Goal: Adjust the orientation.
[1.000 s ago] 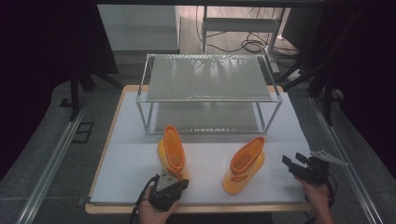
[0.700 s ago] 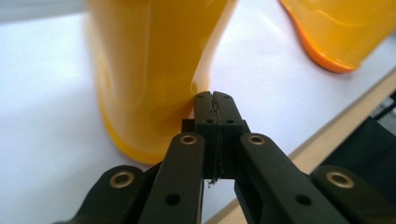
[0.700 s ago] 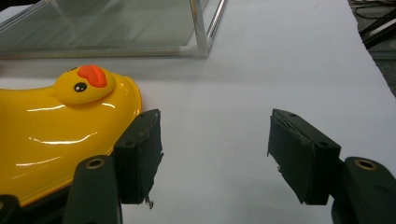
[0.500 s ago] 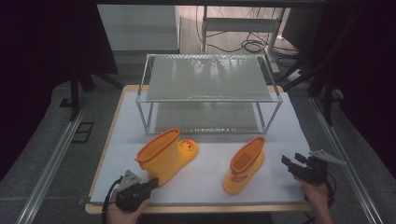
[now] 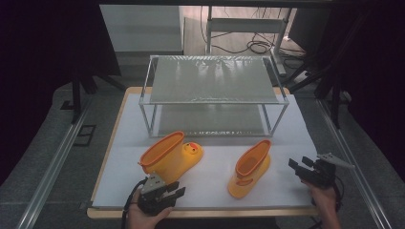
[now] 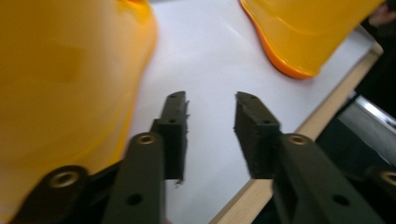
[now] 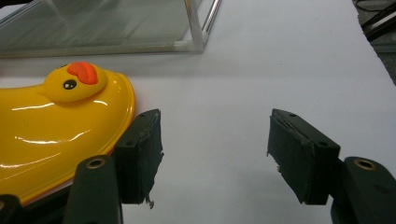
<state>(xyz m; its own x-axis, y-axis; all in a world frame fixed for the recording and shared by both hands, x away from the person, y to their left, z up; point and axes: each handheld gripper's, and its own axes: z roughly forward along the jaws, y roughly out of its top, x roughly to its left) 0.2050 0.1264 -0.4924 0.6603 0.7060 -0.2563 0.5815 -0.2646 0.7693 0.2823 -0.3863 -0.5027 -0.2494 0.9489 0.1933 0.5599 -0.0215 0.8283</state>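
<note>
1. Handling two yellow duck boots on the desk (image 5: 119, 143) in front of a two-tier rack (image 5: 212, 81); I judge the job is to put the pair on the rack.
2. Left boot (image 5: 171, 155) lies on its side, shaft opening toward the left, duck toe toward the rack. It touches no claw.
3. Right boot (image 5: 250, 167) stands upright, near the desk's front edge, well apart from the rack.
4. Left claw (image 5: 175, 193) sits just in front of the left boot, jaws released; the left gripper view shows white desk between them and nothing held.
5. Right claw (image 5: 298, 167) is to the right of the right boot, jaws wide apart and empty; its own view shows the duck toe (image 7: 77, 79) just beside one jaw.
6. Progress: both rack shelves carry nothing, so no boot is placed.
7. Left to do, in my judgement: grasp each boot, right the tipped one, and set both on a shelf.
</note>
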